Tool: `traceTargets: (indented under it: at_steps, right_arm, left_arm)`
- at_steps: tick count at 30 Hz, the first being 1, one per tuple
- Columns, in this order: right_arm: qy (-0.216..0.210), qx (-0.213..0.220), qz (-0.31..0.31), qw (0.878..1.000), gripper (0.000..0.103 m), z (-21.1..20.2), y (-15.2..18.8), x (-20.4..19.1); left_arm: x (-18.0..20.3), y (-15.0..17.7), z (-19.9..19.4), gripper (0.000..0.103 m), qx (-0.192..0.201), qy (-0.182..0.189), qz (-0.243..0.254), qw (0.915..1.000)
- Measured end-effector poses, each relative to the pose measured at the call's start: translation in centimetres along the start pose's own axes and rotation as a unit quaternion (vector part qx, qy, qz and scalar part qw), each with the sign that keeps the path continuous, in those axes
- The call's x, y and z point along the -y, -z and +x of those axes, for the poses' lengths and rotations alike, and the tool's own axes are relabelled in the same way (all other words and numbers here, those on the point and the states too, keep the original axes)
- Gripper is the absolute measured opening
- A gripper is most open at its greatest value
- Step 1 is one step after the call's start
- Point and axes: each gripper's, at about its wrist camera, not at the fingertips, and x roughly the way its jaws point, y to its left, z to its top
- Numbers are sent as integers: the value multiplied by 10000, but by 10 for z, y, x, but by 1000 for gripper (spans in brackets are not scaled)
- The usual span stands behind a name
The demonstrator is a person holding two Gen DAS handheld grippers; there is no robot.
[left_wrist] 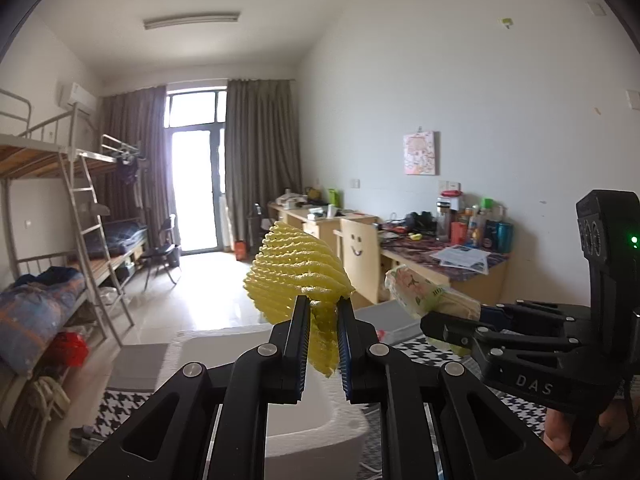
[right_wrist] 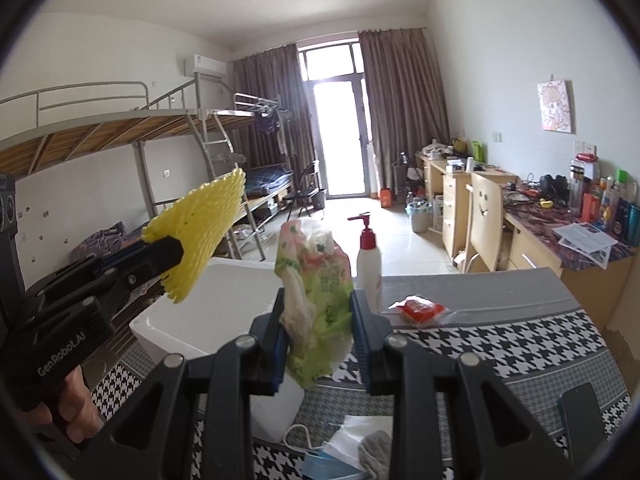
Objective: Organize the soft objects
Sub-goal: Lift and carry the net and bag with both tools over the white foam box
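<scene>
A: What's on the left?
B: The left gripper (left_wrist: 323, 312) has its fingers pinched on a yellow foam net (left_wrist: 296, 268), held up at about ten o'clock over the white foam box (right_wrist: 208, 292).
A: And rightward?
B: The right gripper (right_wrist: 318, 312) fingers clamp a crumpled green plastic bag (right_wrist: 316, 280), at twelve o'clock above the tabletop (right_wrist: 520, 332).
A: Which step?
B: I'd judge both are mid-carry; next each needs lowering into the box, then letting go.
A: Anything unclear?
B: The box's inside is hidden; the bag's contents can't be made out.
</scene>
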Motion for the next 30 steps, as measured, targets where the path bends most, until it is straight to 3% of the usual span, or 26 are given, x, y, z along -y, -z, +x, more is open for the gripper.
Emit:
traceTargets:
  at_steps: [15,30]
  right_arm:
    - [-388,-137,-198,9990,33,22,-7,-19]
    - [-478,-326,-305,9979,33,42,-12,-32]
  left_arm:
    - [-17,5,13,14,-223,-318,-126,9992]
    - [-39,15,32,14,-682,-316,-359,9965]
